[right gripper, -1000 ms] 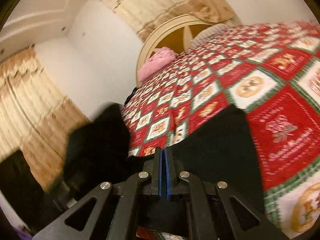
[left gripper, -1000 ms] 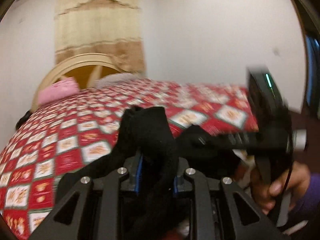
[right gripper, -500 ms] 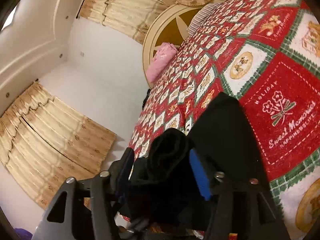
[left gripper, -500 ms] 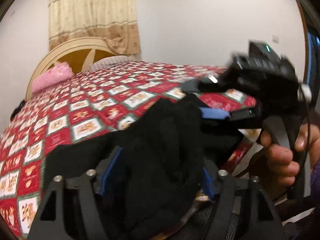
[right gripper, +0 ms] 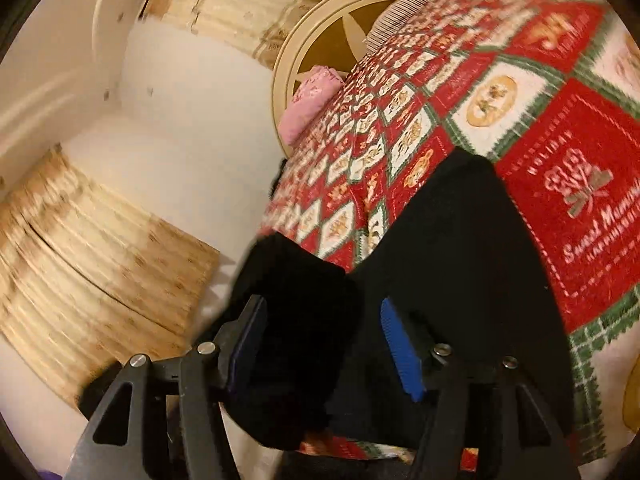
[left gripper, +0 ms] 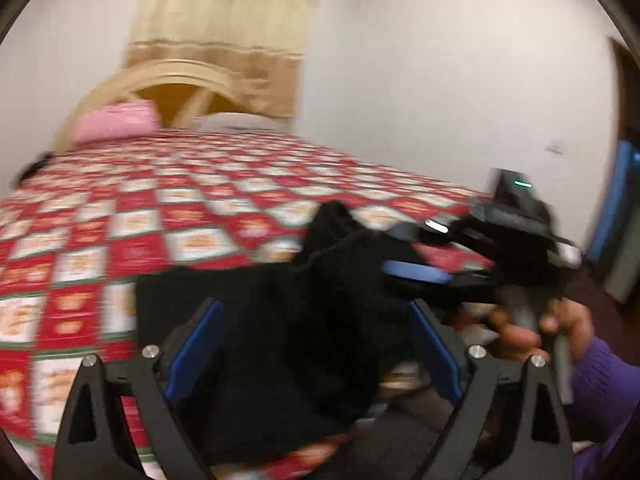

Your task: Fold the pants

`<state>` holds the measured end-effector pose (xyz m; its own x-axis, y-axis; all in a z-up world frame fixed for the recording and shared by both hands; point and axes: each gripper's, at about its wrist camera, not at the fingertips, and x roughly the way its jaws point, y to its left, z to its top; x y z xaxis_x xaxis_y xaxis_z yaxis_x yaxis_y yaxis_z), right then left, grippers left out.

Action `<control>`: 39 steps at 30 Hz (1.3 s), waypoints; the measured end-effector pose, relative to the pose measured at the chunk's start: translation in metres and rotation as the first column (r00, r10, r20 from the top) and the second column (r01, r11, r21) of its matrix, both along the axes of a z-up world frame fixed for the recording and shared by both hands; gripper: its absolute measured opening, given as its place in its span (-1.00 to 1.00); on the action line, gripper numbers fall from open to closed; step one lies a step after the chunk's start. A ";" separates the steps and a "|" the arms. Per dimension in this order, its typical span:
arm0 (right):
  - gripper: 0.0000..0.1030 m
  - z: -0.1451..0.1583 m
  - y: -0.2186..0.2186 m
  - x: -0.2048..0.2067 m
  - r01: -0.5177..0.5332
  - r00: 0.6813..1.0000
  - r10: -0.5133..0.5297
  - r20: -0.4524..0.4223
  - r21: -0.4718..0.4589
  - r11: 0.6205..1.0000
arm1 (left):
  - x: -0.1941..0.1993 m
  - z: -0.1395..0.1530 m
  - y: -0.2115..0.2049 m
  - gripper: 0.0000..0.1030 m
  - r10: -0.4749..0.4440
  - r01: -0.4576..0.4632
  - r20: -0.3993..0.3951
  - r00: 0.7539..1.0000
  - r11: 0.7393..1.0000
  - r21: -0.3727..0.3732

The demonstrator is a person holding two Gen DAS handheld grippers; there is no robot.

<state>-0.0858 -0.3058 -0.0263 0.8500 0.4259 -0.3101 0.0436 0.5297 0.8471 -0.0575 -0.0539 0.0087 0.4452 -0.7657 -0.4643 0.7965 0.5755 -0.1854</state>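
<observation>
Black pants [left gripper: 288,320] lie bunched at the near edge of the bed. In the left wrist view my left gripper [left gripper: 312,344] is open, its blue pads [left gripper: 188,356] wide apart on either side of a heap of the black cloth. My right gripper [left gripper: 420,256] shows at the right of that view, open, beside the same heap. In the right wrist view my right gripper [right gripper: 324,344] is open, with a lump of the pants [right gripper: 452,248] between and past its blue pads [right gripper: 400,352]. The cloth spreads onto the quilt.
The bed carries a red, white and green patchwork quilt [left gripper: 120,216], also in the right wrist view [right gripper: 560,128]. A pink pillow [left gripper: 116,122] and a cream arched headboard [left gripper: 168,80] are at the far end. Curtains [right gripper: 100,248] hang on the walls. A hand in a purple sleeve [left gripper: 592,380] holds the right gripper.
Both grippers were shut on the black cloth a second ago. They have opened wide, and the cloth now sits loose between the pads. The cameras have swung.
</observation>
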 end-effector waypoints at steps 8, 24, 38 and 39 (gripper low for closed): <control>0.28 0.005 -0.002 -0.003 -0.001 0.999 -0.002 -0.043 -0.060 0.998 | -0.017 0.002 -0.007 0.86 -0.034 0.023 0.108 0.994 0.994 0.108; -0.63 0.024 0.088 0.013 -0.125 0.989 0.024 -0.145 -0.745 0.656 | 0.068 -0.016 0.088 0.88 0.493 -0.479 -0.065 0.868 0.864 0.158; -0.54 0.022 0.035 0.010 -0.092 0.988 -0.056 -0.142 -0.849 0.521 | 0.072 -0.018 0.069 0.88 0.493 -0.479 -0.013 0.870 0.851 0.216; -0.47 0.020 0.034 0.006 -0.064 0.993 -0.054 -0.109 -0.847 0.527 | 0.073 -0.019 0.065 0.88 0.488 -0.473 -0.011 0.873 0.851 0.228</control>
